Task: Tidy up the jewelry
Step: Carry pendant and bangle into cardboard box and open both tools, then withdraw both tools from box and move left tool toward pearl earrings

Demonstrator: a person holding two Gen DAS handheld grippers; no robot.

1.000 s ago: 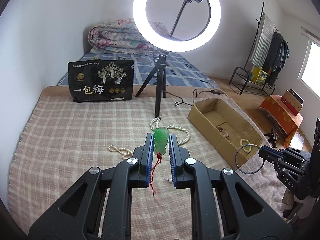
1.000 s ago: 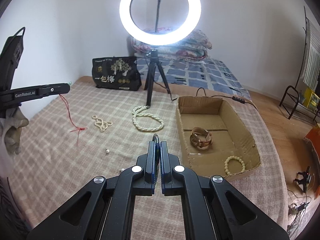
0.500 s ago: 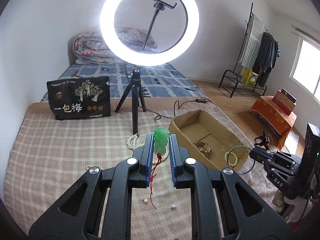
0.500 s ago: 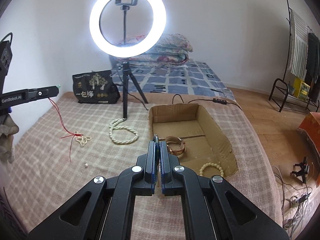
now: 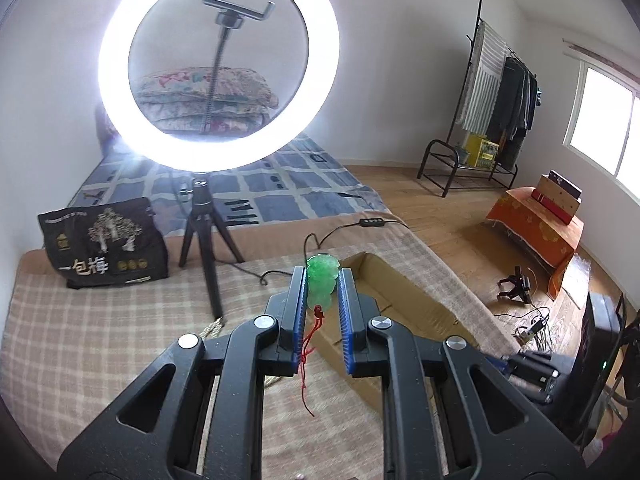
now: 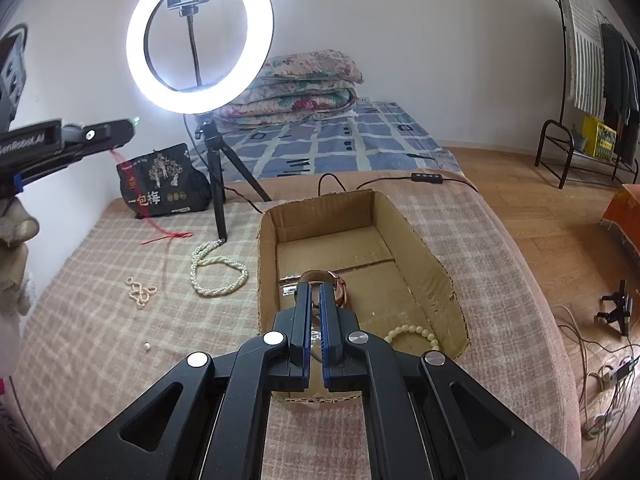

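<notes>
Item: pendant [image 5: 321, 282], green, carved, with a red cord [image 5: 309, 344] hanging below it. Held between the pads of the left gripper [image 5: 323, 280], jaws nearly closed and pressing on its sides. Its long axis runs along the fingers, cord end nearest the camera.

Item: box [image 6: 436, 276], open cardboard, on the checked bed cover [image 6: 100, 320] toward the cover's right edge. Contents seen: a watch [image 6: 338, 284] with a brown strap mid-floor; a bead bracelet [image 6: 412, 334] at the near right corner.

Item: right gripper [image 6: 315, 300], jaws fully closed. Something thin shows in the slit between the pads, but what it is cannot be told. It hovers over the near end of the box.

Loose on the cover, left of the box: a twisted pearl necklace [image 6: 214, 270] at the foot of the ring light [image 6: 200, 36]; a small pearl string [image 6: 140, 292]; a single bead [image 6: 147, 346]. A black bag [image 6: 164, 184] stands at the far edge.

Key relation: from the left wrist view the box [image 5: 404, 300] lies just ahead and right of the pendant. The left hand carries it high and left of the box; judged next move, across to the right, then lower and let go.
</notes>
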